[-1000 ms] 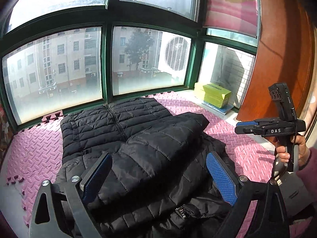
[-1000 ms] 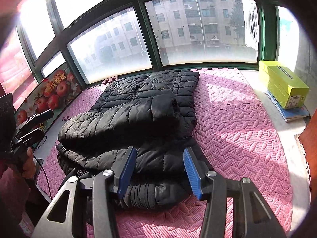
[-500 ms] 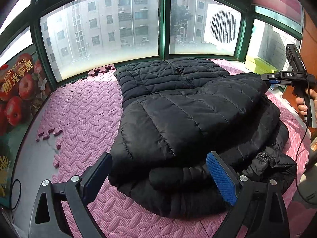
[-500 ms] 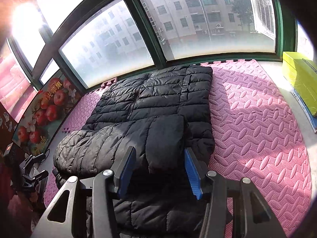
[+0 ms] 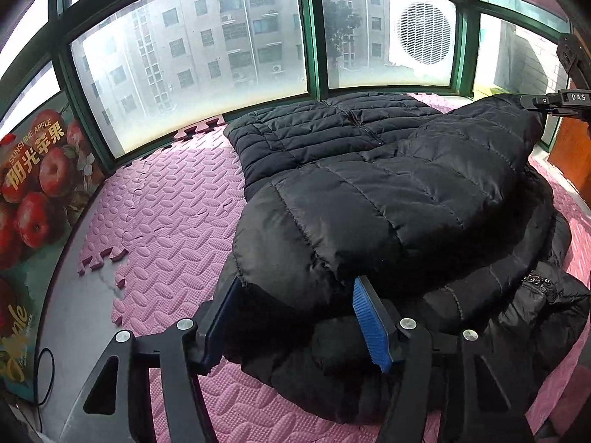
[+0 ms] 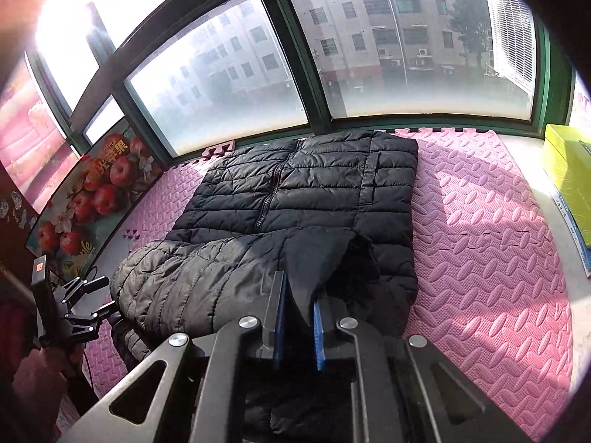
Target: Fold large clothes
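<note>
I am folding a big black puffy jacket [image 5: 388,192]. It lies on the pink mat [image 5: 166,199] by the windows, in the middle of both pictures. Its far part lies flat with the zipper up. The near part is already doubled over into a fat roll.

My right tongs [image 6: 298,313] are pressed together on a thin flap of the jacket, low in the middle of the right picture. My left tongs [image 5: 291,317] are closing around the thick rounded end of the roll, at the bottom of the left picture. The cloth sits between the blue pads [image 5: 369,328], and the right pad touches it, but I cannot tell if both press yet.

I think the step now is getting a hold on both ends. Next I must lift both ends together and carry the roll toward the windows. The jacket looks soft, slippery and puffy, so it may slide out or spring back.
</note>
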